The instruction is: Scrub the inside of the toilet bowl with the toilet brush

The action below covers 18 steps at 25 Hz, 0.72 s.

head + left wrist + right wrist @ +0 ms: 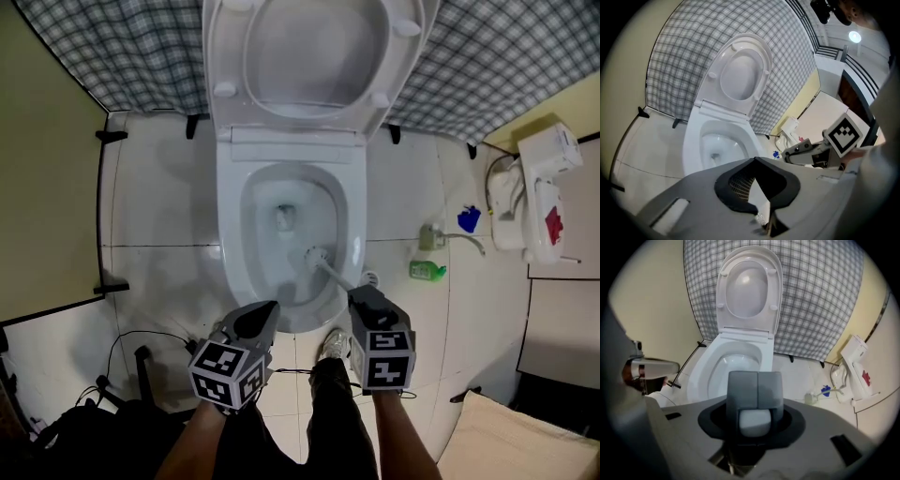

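Right gripper (pixel 367 298) pinches the toilet brush (pixel 317 256) by its handle end, tilted steeply so the bristle head reaches the near right wall inside the toilet bowl (pixel 231 214). Left gripper (pixel 265 311), jaws pressed together and empty, hangs near the front rim, clear of the scrubbing.

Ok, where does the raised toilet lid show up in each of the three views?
Head view: raised lid top centre, cut by the upper edge.
Left gripper view: upper middle, leaning right.
Right gripper view: top centre, upright.
Shared landmark: the checked cloth behind it.
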Motion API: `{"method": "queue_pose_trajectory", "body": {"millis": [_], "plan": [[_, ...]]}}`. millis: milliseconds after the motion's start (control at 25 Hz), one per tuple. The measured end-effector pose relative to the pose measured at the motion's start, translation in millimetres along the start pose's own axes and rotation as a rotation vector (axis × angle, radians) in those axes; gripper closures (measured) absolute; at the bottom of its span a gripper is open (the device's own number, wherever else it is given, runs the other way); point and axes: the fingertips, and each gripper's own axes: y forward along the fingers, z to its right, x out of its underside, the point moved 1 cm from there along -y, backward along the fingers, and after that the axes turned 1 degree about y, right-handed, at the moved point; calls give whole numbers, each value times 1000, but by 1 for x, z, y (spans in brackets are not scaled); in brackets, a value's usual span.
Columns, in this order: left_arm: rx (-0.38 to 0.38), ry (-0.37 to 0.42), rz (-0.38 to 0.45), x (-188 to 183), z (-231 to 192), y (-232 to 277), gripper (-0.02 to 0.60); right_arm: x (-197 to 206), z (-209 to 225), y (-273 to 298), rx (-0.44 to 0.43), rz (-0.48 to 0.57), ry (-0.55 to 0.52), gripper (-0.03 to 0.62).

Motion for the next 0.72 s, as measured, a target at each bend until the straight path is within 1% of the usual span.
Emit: {"method": "queue_pose_trajectory", "body": {"millis": [120,240,440,560,720], "plan": [[-11,-7,-2,1,-3,-1,574,-34,18,19,24,51,-5,421],[-22,-3,-3,0,-8,-1,574,-71,36,37,43,112,-31,422],[-39,-3,-9,0,-17,1,574,-119,44,56,9,169,-82,421],[-50,-6,-14,2,-21,1,574,-126,33,55,-38,164,-167,421],[-46,-10,-12,4,-20,1,574,-115,16,50,-120,94,-362,421]]}}
